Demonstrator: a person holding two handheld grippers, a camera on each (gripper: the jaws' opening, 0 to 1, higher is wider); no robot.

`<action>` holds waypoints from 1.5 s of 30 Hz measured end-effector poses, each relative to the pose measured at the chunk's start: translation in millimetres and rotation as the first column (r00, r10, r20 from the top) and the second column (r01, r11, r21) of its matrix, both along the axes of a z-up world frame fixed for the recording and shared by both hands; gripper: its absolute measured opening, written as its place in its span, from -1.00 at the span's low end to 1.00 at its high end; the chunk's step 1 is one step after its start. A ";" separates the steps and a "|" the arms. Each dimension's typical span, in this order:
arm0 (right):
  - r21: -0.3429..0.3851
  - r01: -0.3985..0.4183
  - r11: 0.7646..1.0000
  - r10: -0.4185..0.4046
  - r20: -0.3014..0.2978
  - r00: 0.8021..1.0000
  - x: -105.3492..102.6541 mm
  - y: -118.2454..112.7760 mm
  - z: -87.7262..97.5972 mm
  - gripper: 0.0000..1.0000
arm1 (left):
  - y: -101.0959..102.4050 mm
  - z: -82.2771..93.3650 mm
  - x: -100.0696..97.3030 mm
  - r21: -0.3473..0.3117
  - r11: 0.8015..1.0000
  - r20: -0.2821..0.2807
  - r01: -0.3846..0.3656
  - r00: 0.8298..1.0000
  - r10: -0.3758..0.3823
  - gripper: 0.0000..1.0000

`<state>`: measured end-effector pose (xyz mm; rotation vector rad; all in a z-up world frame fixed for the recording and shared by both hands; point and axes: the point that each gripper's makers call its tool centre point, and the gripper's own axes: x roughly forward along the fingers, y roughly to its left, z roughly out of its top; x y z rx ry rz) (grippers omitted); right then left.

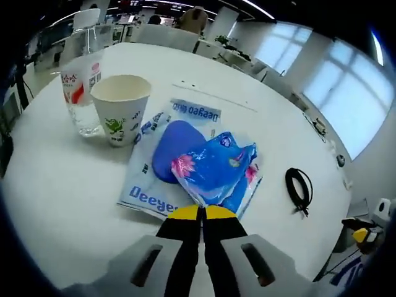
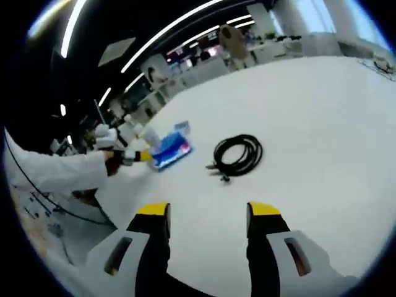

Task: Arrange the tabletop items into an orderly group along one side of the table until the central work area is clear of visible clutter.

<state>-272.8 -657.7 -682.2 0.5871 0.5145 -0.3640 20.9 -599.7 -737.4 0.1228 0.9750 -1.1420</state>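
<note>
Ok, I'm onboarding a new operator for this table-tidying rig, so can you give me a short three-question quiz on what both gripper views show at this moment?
1. True or false: the left gripper is shut on the blue tissue pack.
2. Multiple choice: what stands right beside the paper cup? A) a black cable coil B) a clear plastic cup C) a stapler
3. Fill in: in the right gripper view, the right gripper is ____, and ahead of it on the white table lies a coiled black ____.

Key: 1 true; 2 B, the clear plastic cup; 3 open, cable.
</note>
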 end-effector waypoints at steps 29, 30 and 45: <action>-0.119 -0.405 0.907 0.359 -0.287 0.888 134.5 25.9 -78.8 -0.63 | 44.8 -5.8 -69.4 0.004 0.939 -0.047 0.344 0.938 -0.343 -1.00; -0.125 -0.399 0.908 0.353 -0.283 0.892 135.4 25.5 -78.0 -0.72 | 45.0 -5.7 -70.4 0.002 0.938 -0.046 0.345 0.937 -0.345 -1.00; -0.044 -0.291 0.956 0.275 -0.217 0.937 123.5 30.9 -72.6 -1.00 | 54.9 -11.1 -86.2 -0.037 0.967 -0.049 0.253 0.966 -0.255 -0.17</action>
